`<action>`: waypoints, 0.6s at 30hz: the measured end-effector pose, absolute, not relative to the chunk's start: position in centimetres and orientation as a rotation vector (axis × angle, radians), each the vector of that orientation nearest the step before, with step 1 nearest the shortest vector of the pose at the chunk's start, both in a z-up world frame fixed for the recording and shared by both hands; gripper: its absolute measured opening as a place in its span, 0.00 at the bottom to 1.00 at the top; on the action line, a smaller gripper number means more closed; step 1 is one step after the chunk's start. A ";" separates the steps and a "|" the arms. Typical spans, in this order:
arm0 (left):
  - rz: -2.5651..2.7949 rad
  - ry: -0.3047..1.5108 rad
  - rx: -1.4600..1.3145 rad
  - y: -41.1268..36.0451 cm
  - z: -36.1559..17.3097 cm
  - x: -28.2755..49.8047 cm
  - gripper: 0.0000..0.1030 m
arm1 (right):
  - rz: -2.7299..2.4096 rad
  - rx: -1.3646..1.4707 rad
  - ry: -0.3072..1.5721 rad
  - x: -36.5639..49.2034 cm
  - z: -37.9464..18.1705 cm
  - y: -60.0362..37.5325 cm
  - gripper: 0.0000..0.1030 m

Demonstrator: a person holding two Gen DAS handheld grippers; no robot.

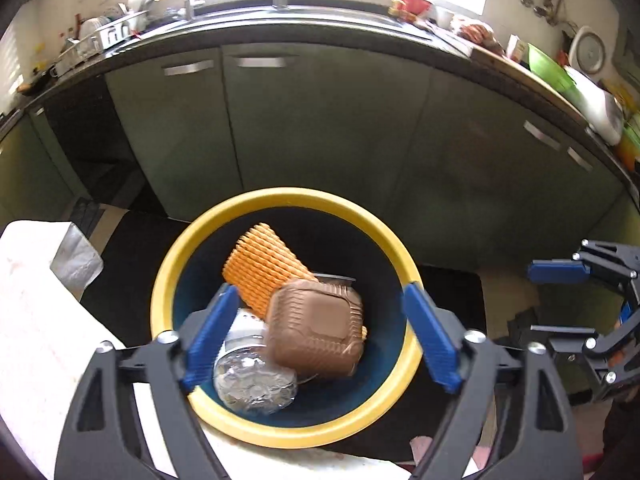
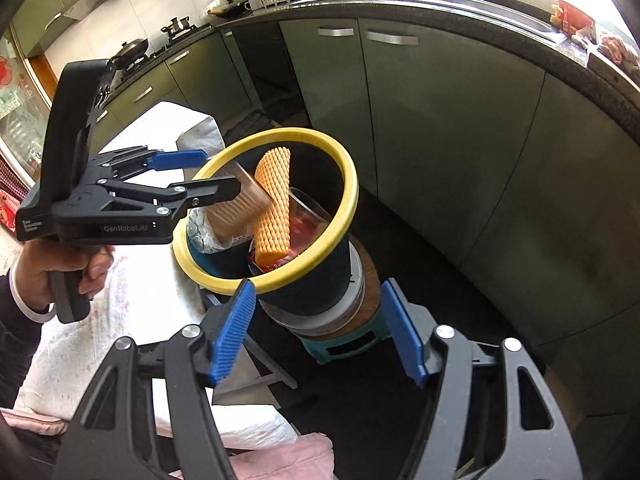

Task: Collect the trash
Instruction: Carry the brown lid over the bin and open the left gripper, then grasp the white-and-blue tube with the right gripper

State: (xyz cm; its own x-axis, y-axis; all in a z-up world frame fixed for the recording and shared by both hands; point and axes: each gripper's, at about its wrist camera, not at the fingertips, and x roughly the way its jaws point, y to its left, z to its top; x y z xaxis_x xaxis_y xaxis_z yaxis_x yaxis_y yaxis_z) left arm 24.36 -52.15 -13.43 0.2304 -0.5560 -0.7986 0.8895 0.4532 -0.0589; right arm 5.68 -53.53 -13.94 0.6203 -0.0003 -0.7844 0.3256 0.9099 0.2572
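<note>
1. A round trash bin (image 1: 404, 248) with a yellow rim and a dark, ribbed outer wall is standing in front of green kitchen cabinets (image 1: 320, 120). In the right wrist view the bin (image 2: 320, 280) is sitting on a stack of round things atop a small teal stool (image 2: 344, 346).
2. The bin is holding several pieces of trash. An orange ribbed sleeve (image 1: 260, 268) is leaning against the far inner wall.
3. A brown ribbed cup (image 1: 316, 328) is lying over the sleeve's lower end, its flat base facing up. In the right wrist view the cup (image 2: 236, 210) is blurred, just below the left claw's tips.
4. A crumpled clear plastic wrapper (image 1: 254, 384) is lying at the near inner wall, touching the brown cup. A clear container with red contents (image 2: 308, 220) is showing behind the sleeve.
5. The left claw (image 1: 320, 336) is hovering over the bin's mouth, released, its blue pads wide apart and gripping nothing. A hand (image 2: 60, 268) is holding its handle.
6. The right claw (image 2: 318, 332) is hanging beside the bin, nearer the camera than the stool, released, with nothing between its pads.
7. A tabletop under a white cloth (image 2: 132, 300) is standing just left of the bin. A grey pouch (image 1: 76, 260) is lying on it near the bin.
</note>
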 end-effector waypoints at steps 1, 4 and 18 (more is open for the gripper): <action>-1.042 0.860 0.441 -51.6 -13.1 24.4 0.83 | -0.190 0.396 0.886 5.7 -13.9 -53.4 0.61; -1.023 0.826 0.403 -48.6 -11.1 23.5 0.85 | -0.176 0.386 0.886 5.9 -13.9 -52.7 0.61; -0.714 0.731 0.283 -25.1 -7.2 15.1 0.93 | 0.011 0.254 0.934 11.9 -13.5 -44.6 0.61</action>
